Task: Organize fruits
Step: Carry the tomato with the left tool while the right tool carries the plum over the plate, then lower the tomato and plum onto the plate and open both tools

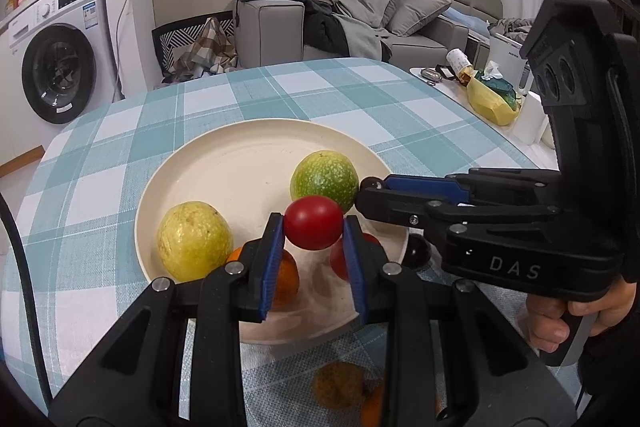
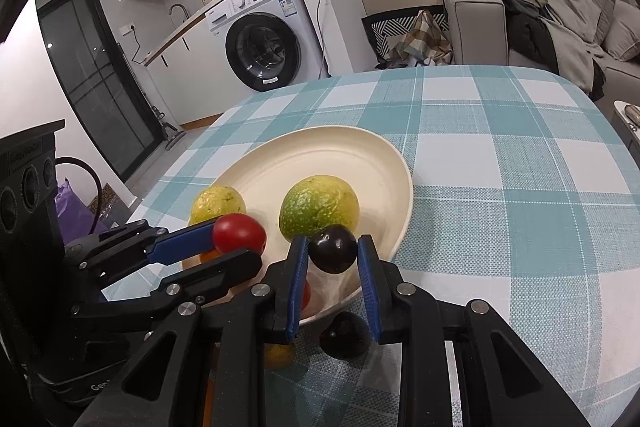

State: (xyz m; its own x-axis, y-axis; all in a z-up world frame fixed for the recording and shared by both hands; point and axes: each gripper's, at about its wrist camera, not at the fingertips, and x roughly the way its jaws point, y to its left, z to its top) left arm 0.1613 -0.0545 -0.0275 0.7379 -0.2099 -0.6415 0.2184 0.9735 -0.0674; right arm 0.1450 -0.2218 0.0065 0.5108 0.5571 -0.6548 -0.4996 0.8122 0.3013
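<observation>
A cream plate sits on the checked tablecloth and holds a yellow fruit, a green fruit, an orange and a second red fruit. My left gripper is shut on a red tomato above the plate's near side. My right gripper is shut on a dark plum over the plate's near rim. Another dark plum lies on the cloth beside the plate.
A brownish fruit and an orange one lie on the cloth under my left gripper. A side table with a yellow bag stands right of the table. A washing machine and a sofa are beyond.
</observation>
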